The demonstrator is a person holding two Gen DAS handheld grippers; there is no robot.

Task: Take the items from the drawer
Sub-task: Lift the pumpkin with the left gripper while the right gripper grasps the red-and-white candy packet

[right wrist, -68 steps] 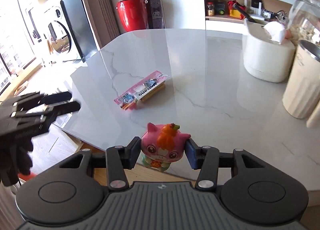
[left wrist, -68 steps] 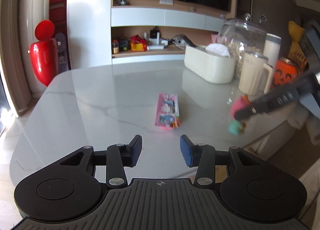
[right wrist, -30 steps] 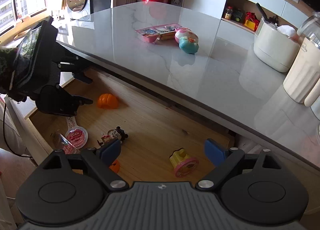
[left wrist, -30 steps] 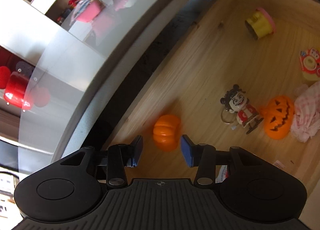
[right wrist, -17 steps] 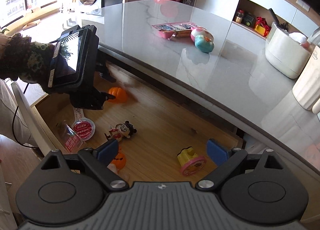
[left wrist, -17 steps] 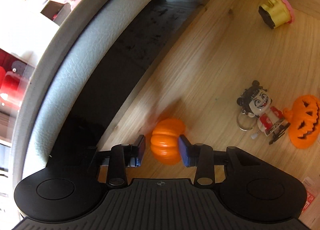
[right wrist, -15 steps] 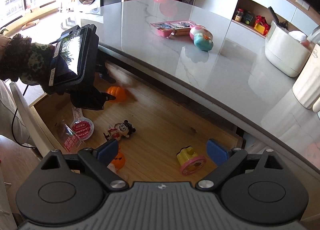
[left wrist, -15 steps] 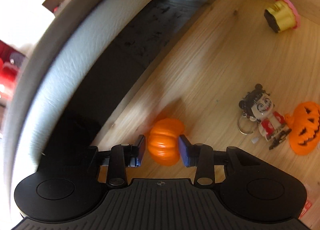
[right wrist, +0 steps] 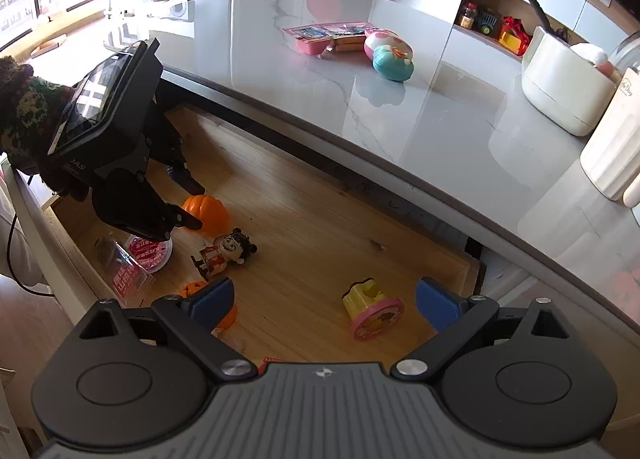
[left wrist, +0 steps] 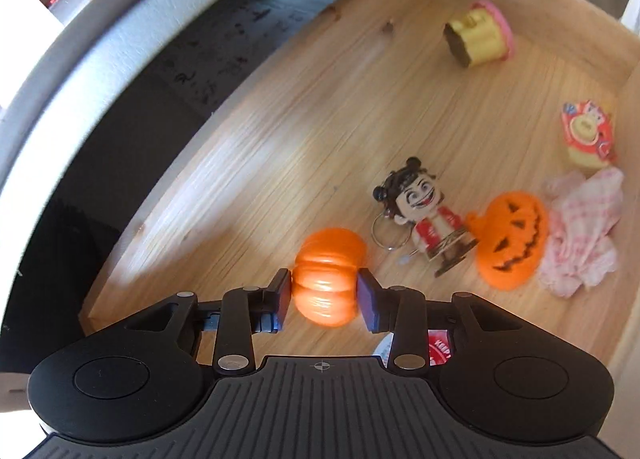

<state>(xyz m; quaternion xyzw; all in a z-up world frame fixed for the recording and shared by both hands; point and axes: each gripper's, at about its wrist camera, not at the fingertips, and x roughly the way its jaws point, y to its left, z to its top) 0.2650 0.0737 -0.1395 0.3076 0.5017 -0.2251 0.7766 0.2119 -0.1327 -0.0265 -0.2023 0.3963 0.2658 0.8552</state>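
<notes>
A wooden drawer [left wrist: 320, 119] stands pulled out under the marble counter [right wrist: 400, 107]. My left gripper [left wrist: 324, 293] points down into it, both blue pads against the sides of a small orange pumpkin [left wrist: 326, 259] on the drawer floor. From the right wrist view, the same left gripper [right wrist: 198, 207] clasps the pumpkin [right wrist: 210, 215] at the drawer's left. My right gripper [right wrist: 324, 299] hovers above the drawer [right wrist: 320, 227], jaws opening wide, gripping nothing. A yellow and pink toy [right wrist: 372, 313] lies far below between its fingers.
A figure keychain [left wrist: 424, 219], a jack-o'-lantern [left wrist: 510, 239], a pink cloth [left wrist: 580, 243] and a snack packet [left wrist: 586, 133] lie in the drawer. A pink packet [right wrist: 328, 35] and a pink and teal toy [right wrist: 390, 51] rest on the counter, a white container [right wrist: 560, 87] further right.
My left gripper came down over the orange pumpkin and its pads closed onto it. The right gripper's jaws spread a little wider while it stayed almost in place.
</notes>
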